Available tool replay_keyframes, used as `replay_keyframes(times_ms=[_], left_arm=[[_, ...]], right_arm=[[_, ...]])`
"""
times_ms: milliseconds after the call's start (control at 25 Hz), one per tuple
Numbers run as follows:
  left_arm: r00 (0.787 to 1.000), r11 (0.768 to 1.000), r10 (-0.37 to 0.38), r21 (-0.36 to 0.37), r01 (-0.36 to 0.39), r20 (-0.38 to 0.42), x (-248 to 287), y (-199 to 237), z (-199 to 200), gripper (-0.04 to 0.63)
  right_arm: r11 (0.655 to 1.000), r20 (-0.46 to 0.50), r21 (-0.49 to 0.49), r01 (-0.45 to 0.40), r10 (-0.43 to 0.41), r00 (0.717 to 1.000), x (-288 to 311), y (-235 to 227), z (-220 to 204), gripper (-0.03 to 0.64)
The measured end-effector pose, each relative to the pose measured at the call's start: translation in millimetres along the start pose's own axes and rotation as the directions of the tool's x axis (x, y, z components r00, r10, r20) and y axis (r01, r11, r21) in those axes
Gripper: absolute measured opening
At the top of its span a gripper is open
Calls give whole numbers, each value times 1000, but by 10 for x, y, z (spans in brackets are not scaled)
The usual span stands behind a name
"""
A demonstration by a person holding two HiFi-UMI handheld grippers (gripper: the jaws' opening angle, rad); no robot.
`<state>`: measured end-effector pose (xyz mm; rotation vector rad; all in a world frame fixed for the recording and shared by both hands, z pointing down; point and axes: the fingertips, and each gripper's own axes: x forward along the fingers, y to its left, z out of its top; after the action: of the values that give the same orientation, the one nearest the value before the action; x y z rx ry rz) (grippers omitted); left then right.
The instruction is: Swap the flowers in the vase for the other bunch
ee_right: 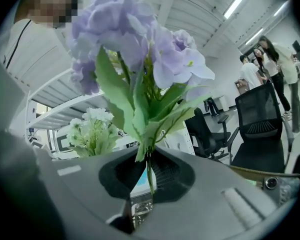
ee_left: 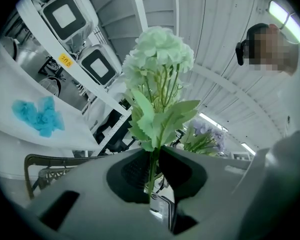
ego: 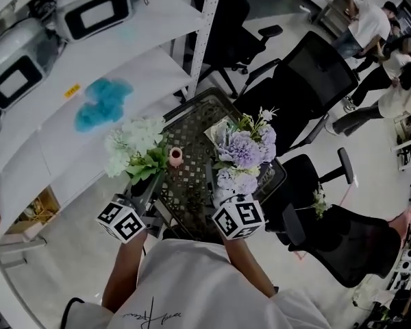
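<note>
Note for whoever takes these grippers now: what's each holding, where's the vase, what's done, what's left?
Left gripper: shut on the stem of the pale green-white flower bunch.
Right gripper: shut on the stem of the purple flower bunch.
Small pink vase: on the dark metal lattice table between them, apparently empty.
Done: old flowers out. Left: set the other bunch in; which one came out isn't visible.

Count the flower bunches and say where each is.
2. The pale green bunch is clamped in the left tongs, the purple bunch in the right tongs. A small sprig by the black chair may be another.
</note>
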<state>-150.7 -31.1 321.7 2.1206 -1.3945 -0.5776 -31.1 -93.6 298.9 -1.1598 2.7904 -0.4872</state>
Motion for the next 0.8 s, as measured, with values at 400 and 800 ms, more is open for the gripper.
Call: replay_keyframes(times_ms=[400,800], left_arm=[[1000,1000,-2,-7,2,-11,56,49,58,51],[999,998,52,-29,-51,10,-29,144,19,55]], right_arm=[[1000,4,-4,-7,7,1000,-39,3,36,40],[1000,11,5,9,-9,1000,-151,-17,8,40]])
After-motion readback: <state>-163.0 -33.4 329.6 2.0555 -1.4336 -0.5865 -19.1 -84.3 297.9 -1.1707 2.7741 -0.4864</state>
